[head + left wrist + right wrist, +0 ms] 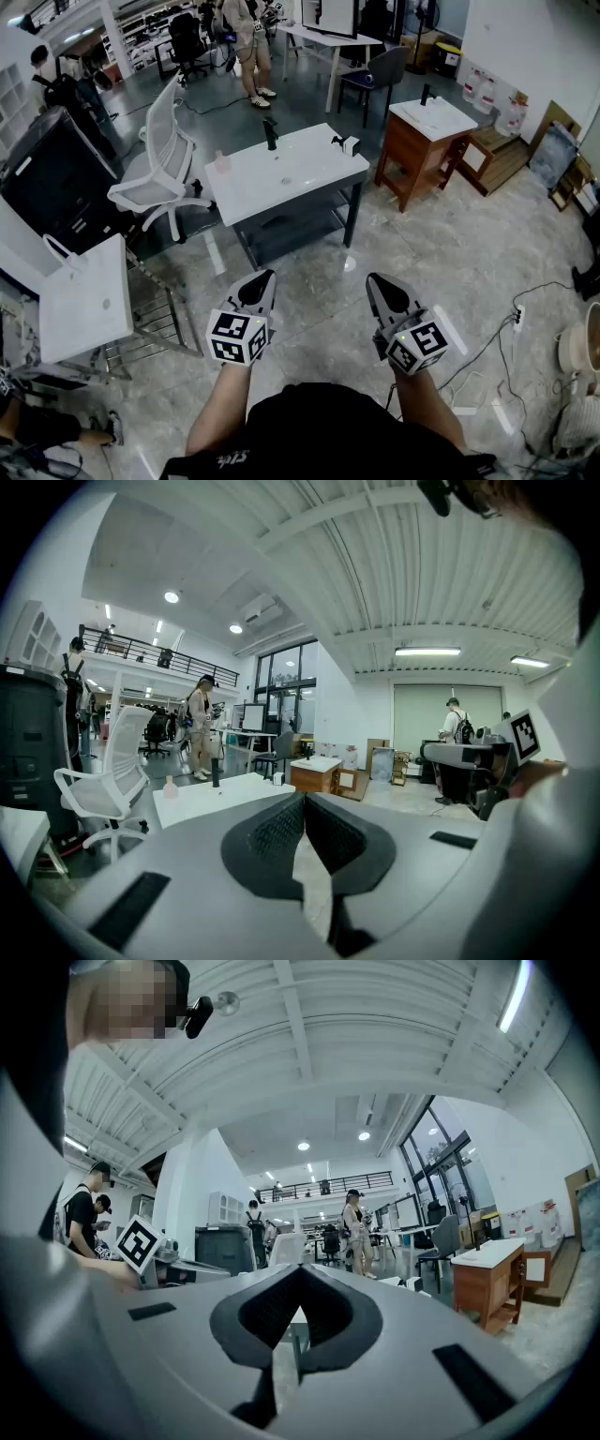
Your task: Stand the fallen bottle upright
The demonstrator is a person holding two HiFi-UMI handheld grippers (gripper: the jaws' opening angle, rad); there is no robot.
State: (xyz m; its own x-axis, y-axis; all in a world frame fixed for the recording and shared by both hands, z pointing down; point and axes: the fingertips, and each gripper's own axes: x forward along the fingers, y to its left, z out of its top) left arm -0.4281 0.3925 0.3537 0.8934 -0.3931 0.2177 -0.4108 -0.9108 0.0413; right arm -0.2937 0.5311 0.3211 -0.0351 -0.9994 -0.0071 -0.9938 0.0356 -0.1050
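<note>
Left gripper (266, 277) and right gripper (374, 280): jaws fully closed, pads meeting, nothing held. The bottles stand on the white table (300, 183), straight ahead of both jaw tips and well apart from them. A dark bottle (271, 134) is upright by the far edge and a pale bottle (221, 163) is near the left edge; which one is fallen cannot be told. Bare floor (319, 281) lies between the jaws and the table's near edge. A white office chair (155, 173) crowds the table's left and a wooden cabinet (417, 155) stands to its right — a cable (502, 333) trails right of the right jaws.

The tabletop (309, 164) is set at twelve o'clock, flanked by a chair (159, 173) at ten and a cabinet (427, 141) at two.
</note>
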